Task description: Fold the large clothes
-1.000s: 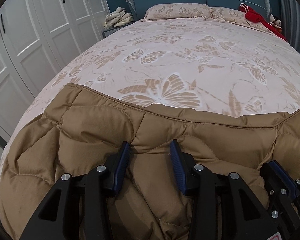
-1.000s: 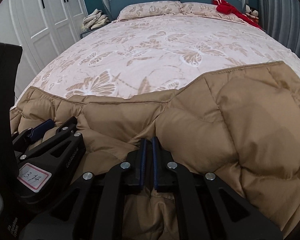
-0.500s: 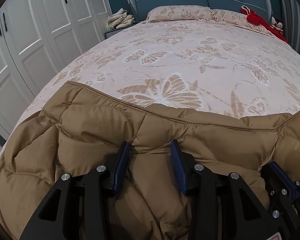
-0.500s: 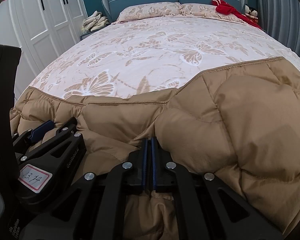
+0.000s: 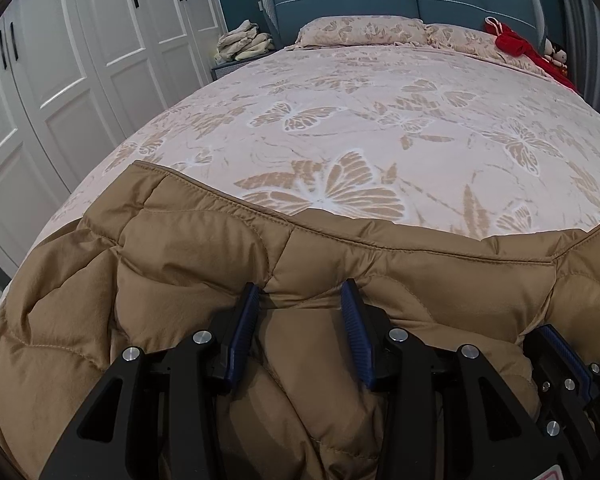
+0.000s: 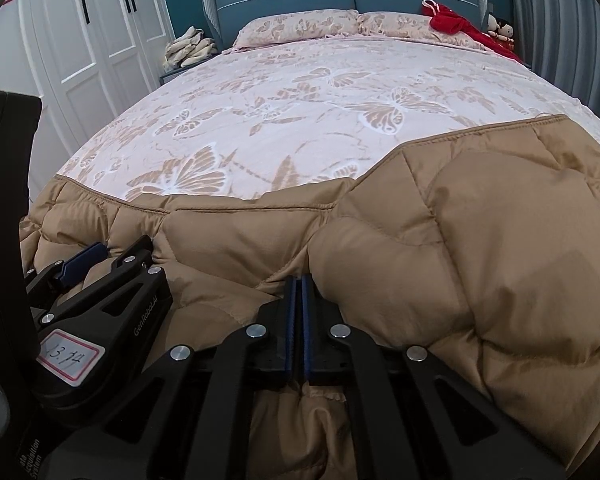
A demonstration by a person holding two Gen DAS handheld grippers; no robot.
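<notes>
Looks pretty early in the fold to me: the tan puffer coat (image 5: 204,264) lies bunched across the foot of the bed (image 5: 380,120). Right gripper (image 6: 299,284) is pinched tight on it, left gripper (image 5: 300,300) gapes around a puffy ridge.

Tan quilted down coat (image 5: 204,264): puffy, with stitched curved panels and a seamed top edge. It lies spread across the near end of the bed (image 5: 380,112), bunched and creased along its near side.
</notes>
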